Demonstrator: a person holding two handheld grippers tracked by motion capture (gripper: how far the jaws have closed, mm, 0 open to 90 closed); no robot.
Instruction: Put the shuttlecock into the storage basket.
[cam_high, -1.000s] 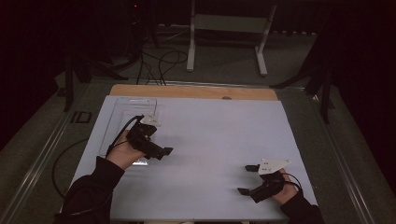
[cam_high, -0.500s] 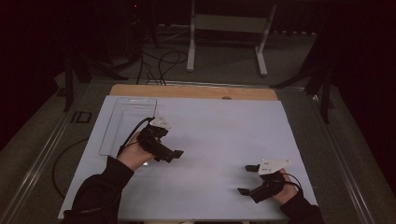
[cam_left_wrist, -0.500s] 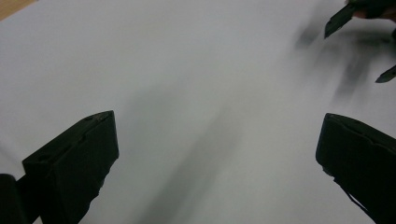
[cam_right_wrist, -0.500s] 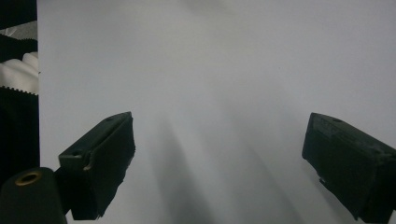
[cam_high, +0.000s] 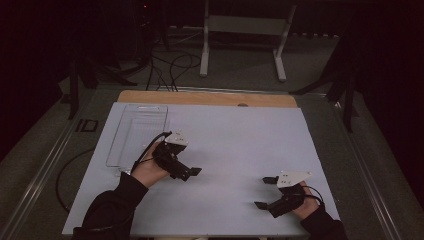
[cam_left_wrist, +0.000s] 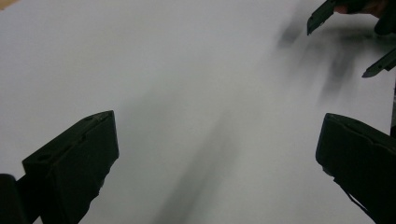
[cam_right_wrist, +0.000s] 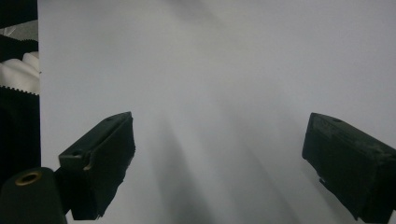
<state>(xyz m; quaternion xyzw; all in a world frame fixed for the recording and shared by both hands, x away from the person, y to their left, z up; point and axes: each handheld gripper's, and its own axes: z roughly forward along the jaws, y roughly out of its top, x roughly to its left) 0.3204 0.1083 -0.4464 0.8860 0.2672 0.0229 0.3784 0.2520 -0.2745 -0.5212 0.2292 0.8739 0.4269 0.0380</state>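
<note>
Left tool (cam_high: 186, 170), jaws apart and empty, hovers just right of the clear tray (cam_high: 137, 135) on the worktop (cam_high: 240, 140). The tray's long axis runs away from the person. Right tool (cam_high: 266, 192), also apart and empty, sits well apart, so the left hand is nearer.

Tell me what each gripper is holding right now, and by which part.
Nothing is held. The left gripper and the right gripper both stand open, with bare white table between their jaws.
</note>
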